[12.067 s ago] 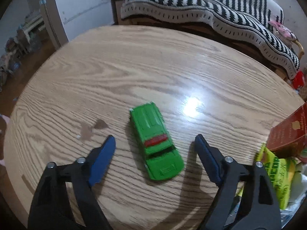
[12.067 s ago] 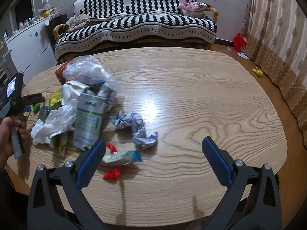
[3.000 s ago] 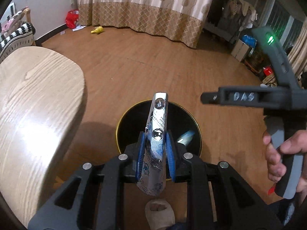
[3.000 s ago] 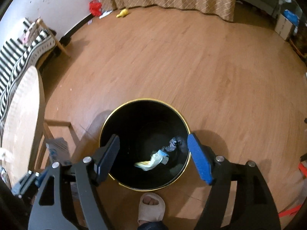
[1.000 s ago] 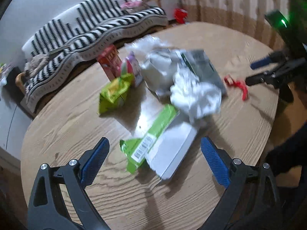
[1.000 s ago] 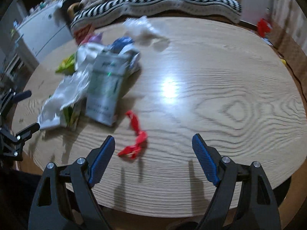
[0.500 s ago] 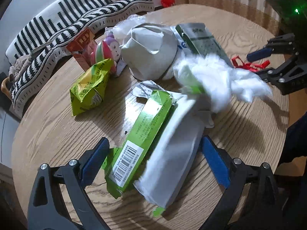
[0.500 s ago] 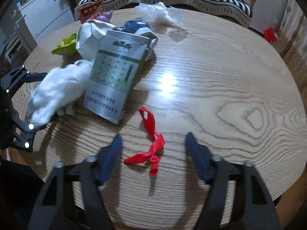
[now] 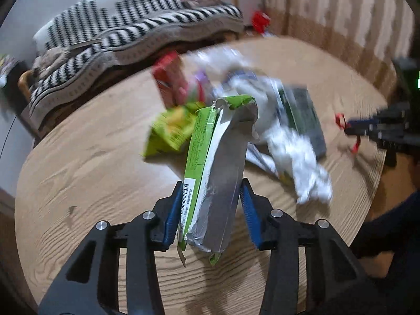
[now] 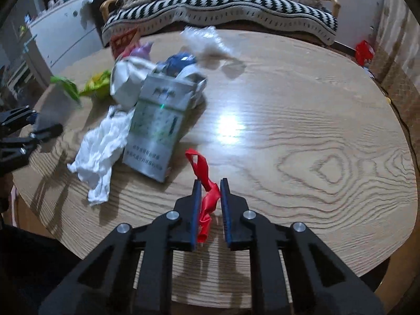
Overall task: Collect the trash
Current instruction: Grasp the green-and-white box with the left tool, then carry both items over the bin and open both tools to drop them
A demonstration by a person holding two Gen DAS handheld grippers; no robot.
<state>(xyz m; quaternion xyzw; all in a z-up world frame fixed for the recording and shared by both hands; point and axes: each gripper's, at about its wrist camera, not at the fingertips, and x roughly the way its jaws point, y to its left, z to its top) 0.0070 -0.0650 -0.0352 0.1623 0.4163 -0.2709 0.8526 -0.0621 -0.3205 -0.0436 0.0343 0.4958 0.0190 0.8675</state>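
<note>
My left gripper (image 9: 211, 199) is shut on a torn green carton (image 9: 215, 168) with a silver inside, held tilted above the wooden table (image 9: 86, 152). My right gripper (image 10: 210, 191) is shut on a red ribbon scrap (image 10: 206, 183) near the table's front edge; the ribbon also shows in the left wrist view (image 9: 341, 120). The trash pile behind holds a grey-green foil pouch (image 10: 157, 126), crumpled white tissue (image 10: 99, 152), a green snack bag (image 9: 170, 128), a red box (image 9: 168, 78) and a clear plastic bag (image 10: 204, 39).
A striped sofa (image 10: 223, 2) stands behind the table. A white cabinet (image 10: 60, 34) is at the left. Curtains (image 9: 341, 8) hang at the right. The right half of the table (image 10: 315, 131) is bare wood.
Both grippers have closed: the left on the green carton, lifting it off the table, and the right on the red ribbon after moving down to it.
</note>
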